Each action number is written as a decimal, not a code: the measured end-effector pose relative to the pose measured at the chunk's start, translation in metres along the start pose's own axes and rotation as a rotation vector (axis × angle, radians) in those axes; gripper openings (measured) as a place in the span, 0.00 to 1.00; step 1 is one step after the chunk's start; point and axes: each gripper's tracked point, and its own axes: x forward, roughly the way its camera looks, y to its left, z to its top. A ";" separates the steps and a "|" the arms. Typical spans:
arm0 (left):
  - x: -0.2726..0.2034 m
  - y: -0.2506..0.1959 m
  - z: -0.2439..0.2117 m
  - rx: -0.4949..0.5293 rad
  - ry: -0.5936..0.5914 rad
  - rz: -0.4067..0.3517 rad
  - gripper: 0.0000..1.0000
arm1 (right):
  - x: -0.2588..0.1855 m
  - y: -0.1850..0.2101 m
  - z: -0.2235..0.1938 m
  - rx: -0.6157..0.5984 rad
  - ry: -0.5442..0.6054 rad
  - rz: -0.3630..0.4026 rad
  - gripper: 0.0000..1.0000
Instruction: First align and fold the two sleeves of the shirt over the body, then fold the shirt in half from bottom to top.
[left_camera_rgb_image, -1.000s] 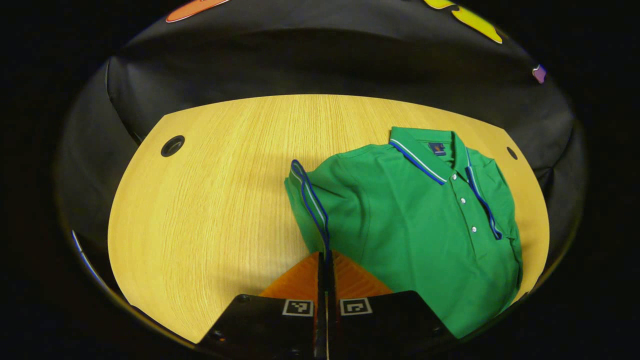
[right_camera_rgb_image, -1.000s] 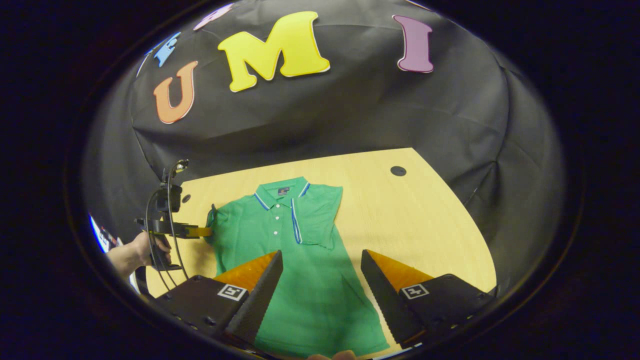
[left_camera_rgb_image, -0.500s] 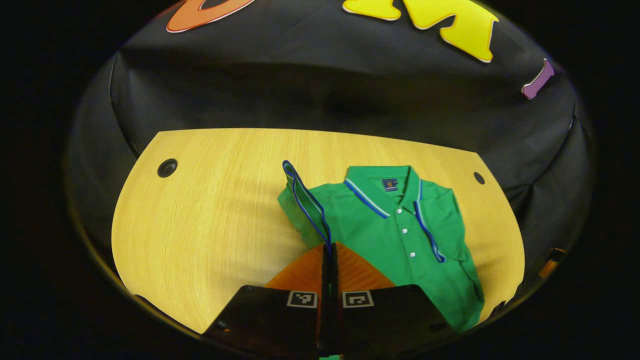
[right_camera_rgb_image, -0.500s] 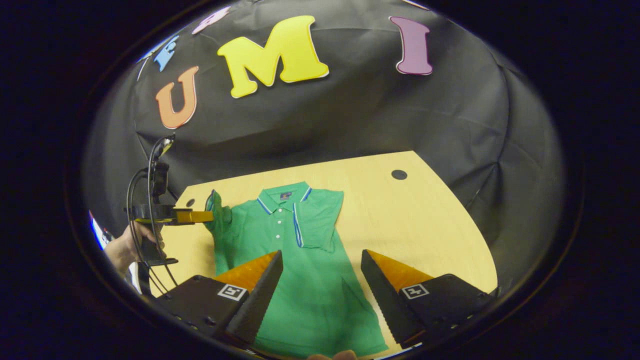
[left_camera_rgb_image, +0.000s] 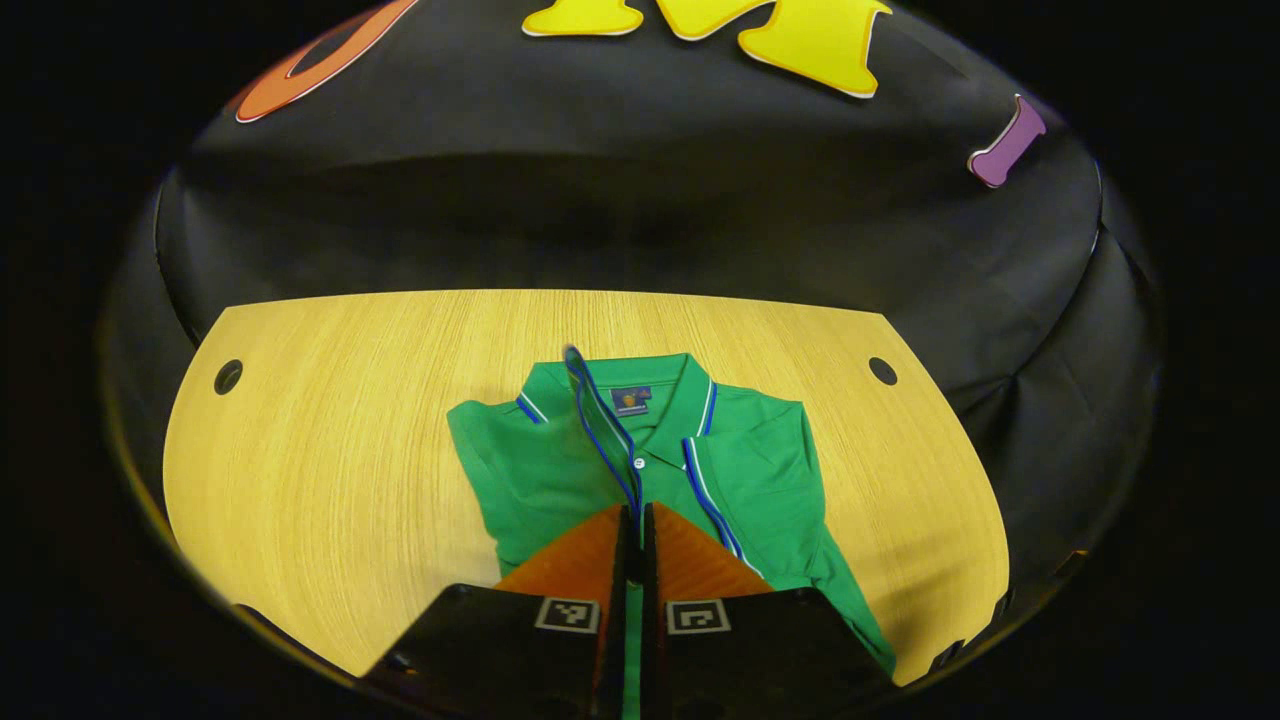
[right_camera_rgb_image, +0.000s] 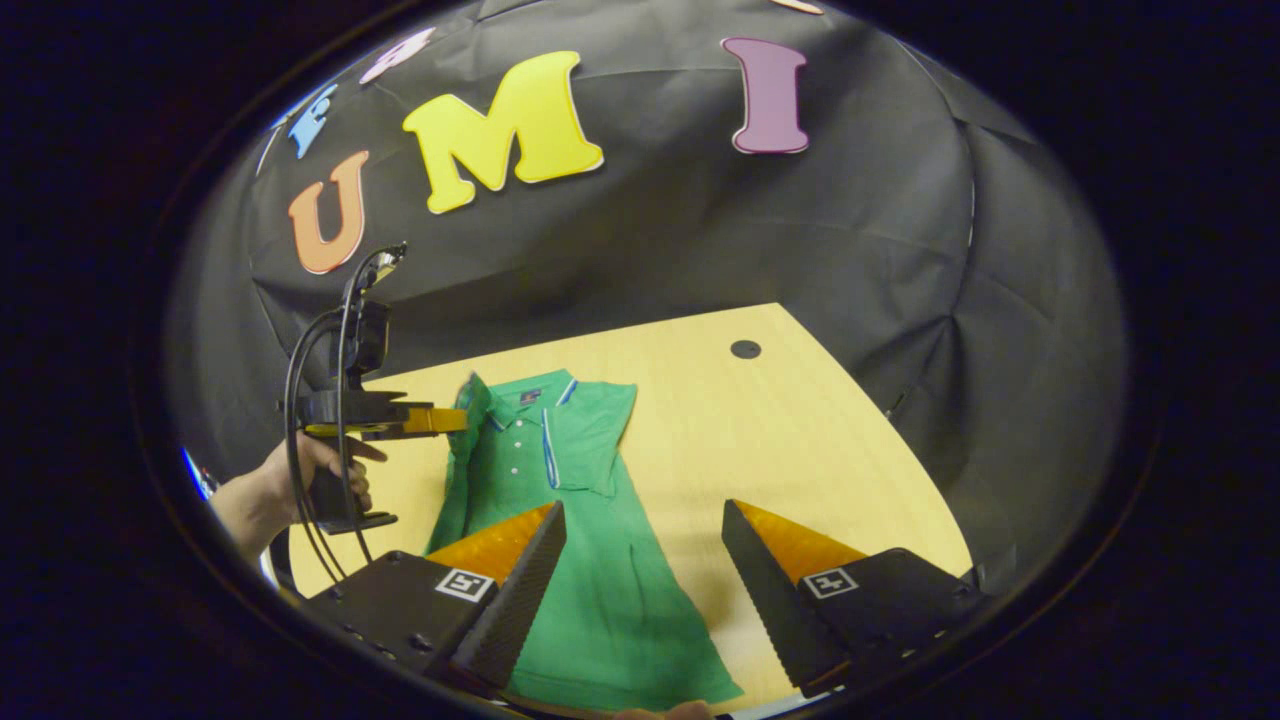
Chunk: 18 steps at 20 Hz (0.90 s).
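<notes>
The wooden counter (left_camera_rgb_image: 330, 440) spreads wide, with a dark round hole near its 9 o'clock edge (left_camera_rgb_image: 228, 377) and another near 2 o'clock (left_camera_rgb_image: 882, 370) in the left gripper view. The green shirt (left_camera_rgb_image: 760, 480) lies flat at its centre, collar (left_camera_rgb_image: 700, 395) toward 12 o'clock, one sleeve (right_camera_rgb_image: 590, 440) already folded over the body. The other sleeve (left_camera_rgb_image: 600, 430), trimmed with a blue and white stripe, is raised off the cloth and stands over the chest, pinched between the nearly closed fingers of the left claw (left_camera_rgb_image: 633, 520). In the right gripper view a hand (right_camera_rgb_image: 310, 470) holds that claw at 9 o'clock. The right claw (right_camera_rgb_image: 640, 540) hangs wide apart above the shirt's lower half, gripping nothing.
</notes>
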 end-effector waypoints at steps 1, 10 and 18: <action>-0.002 -0.006 0.000 -0.006 -0.003 -0.005 0.18 | -0.002 -0.003 0.001 -0.001 -0.004 -0.004 0.96; -0.110 0.011 0.018 -0.005 -0.203 0.119 1.00 | -0.013 0.017 0.036 -0.164 -0.147 0.068 0.96; -0.224 0.033 -0.016 0.051 -0.371 0.179 1.00 | -0.036 0.036 0.015 -0.299 -0.150 0.160 0.97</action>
